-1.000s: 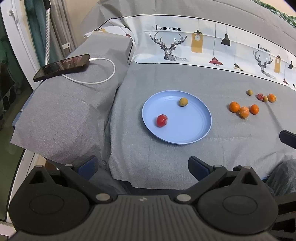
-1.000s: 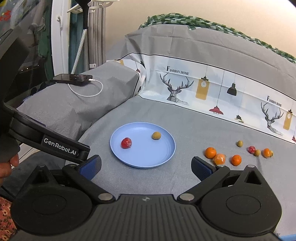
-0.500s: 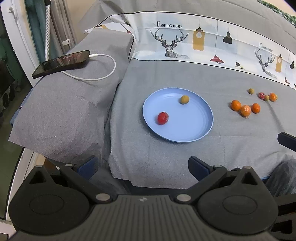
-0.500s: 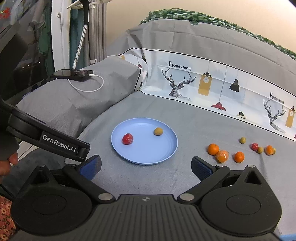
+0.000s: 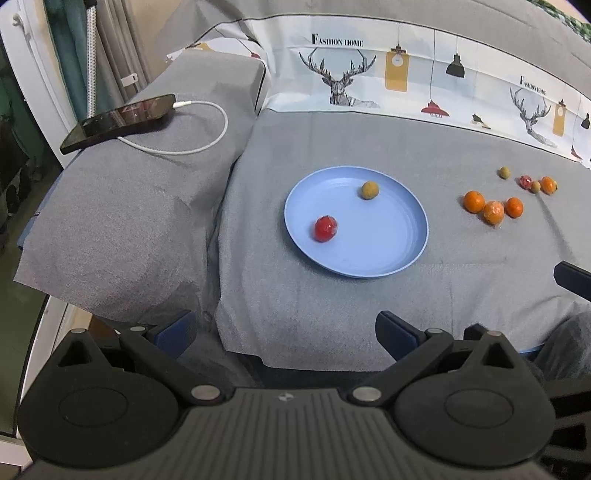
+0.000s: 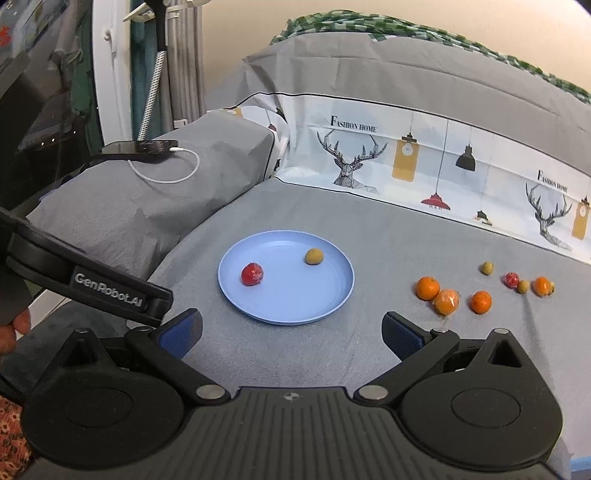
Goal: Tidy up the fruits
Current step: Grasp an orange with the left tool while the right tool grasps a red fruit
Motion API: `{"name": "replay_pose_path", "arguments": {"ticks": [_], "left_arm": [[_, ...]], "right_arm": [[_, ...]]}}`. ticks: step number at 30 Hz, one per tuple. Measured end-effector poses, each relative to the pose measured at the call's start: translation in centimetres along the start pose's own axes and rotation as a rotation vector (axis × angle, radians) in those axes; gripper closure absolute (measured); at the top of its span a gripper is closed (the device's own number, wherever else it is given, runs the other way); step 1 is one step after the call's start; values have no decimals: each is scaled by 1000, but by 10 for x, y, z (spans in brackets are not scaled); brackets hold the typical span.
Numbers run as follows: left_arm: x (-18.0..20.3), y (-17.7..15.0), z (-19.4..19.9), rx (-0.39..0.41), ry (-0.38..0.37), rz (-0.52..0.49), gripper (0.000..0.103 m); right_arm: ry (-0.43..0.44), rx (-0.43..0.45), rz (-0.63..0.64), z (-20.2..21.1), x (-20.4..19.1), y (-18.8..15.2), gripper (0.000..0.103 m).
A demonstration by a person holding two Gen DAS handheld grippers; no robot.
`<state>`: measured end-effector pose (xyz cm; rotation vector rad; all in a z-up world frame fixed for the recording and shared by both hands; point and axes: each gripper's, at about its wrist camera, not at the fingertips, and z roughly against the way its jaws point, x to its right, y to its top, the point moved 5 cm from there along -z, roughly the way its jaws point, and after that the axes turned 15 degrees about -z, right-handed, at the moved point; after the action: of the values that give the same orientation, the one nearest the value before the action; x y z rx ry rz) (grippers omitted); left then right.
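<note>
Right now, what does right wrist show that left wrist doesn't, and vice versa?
Only right wrist: the left gripper's body, branded GenRobot.AI, and a green checkered blanket atop the bedding. Only left wrist: a sliver of the right gripper at the right edge. Both: blue plate holding a red fruit and a yellowish fruit, loose oranges, phone on its cable.

Bare grey sheet (image 6: 376,236) separates the plate (image 6: 325,310) (2 fruits inside) from the loose fruit cluster (image 6: 448,301).

1. A gray sheet (image 5: 332,140) covers the bed.
2. A white cloth with deer and lamps (image 6: 424,155) runs along the back.
3. A phone (image 5: 118,122) with a white cable (image 5: 207,144) lies on a gray pillow (image 5: 129,206).
4. Curtains (image 6: 181,59) hang on the left.
</note>
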<state>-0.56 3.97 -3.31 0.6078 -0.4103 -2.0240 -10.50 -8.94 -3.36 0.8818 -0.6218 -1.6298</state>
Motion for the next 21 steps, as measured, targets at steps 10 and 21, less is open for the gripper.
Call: {"name": "replay_pose_path", "arguments": {"ticks": [10,21], "left_arm": [[14,35,-28,-81,-54,14,0],[106,126,-83,-125,-167,-37,0]], "right_arm": [[-135,53,-179,-23,78,12,1],[-442,154,-495,-107,271,57,1]]}}
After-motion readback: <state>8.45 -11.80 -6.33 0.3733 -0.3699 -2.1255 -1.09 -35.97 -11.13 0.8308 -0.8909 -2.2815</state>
